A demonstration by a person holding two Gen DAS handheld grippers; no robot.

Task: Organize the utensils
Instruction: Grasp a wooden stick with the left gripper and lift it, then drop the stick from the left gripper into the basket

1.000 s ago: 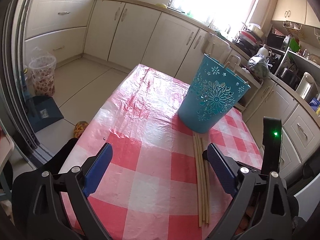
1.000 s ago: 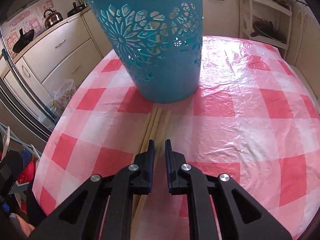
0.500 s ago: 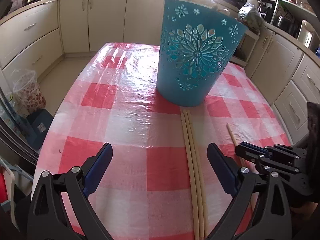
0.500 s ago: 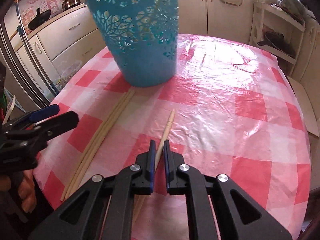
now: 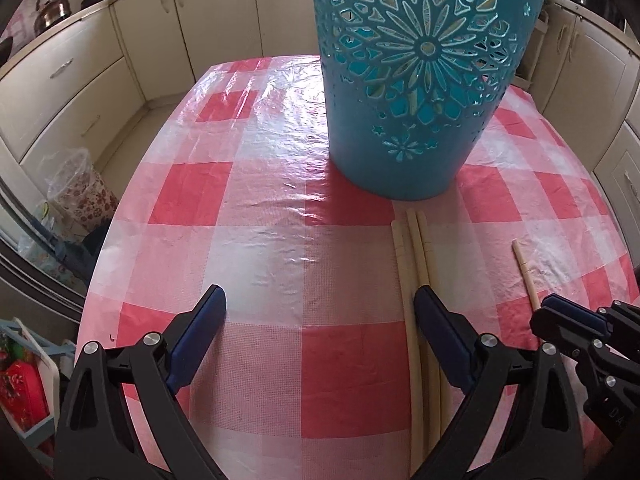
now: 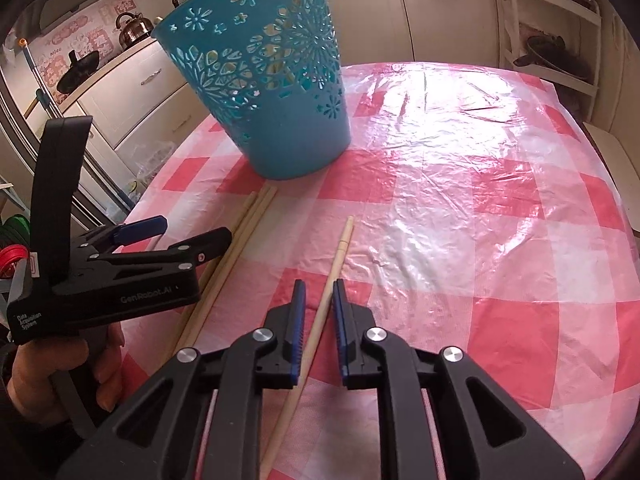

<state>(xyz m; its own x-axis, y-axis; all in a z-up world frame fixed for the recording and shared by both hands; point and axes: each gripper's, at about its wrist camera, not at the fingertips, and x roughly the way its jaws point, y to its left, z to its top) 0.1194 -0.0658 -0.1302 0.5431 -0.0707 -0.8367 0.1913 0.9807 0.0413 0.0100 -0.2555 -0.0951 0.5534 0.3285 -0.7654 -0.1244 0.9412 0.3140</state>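
A blue cut-out basket [image 5: 416,80] stands upright on the red-checked tablecloth [image 5: 280,240]; it also shows in the right wrist view [image 6: 276,92]. Three pale wooden chopsticks [image 5: 416,264] lie side by side in front of it [image 6: 236,240]. My left gripper [image 5: 320,312] is wide open, its right finger [image 5: 436,320] right beside them. A single chopstick [image 6: 332,276] lies apart to the right [image 5: 526,272]. My right gripper [image 6: 319,304] is slightly open, its pads on either side of this chopstick without pressing it.
Cream kitchen cabinets [image 5: 100,80] surround the table. A kettle [image 6: 134,26] stands on the counter. A patterned bin [image 5: 80,196] sits on the floor at the left. The table's front edge is close under both grippers.
The left gripper moved closer to the basket and the three chopsticks. The right gripper's pads have parted from the single chopstick, which now lies on the cloth.
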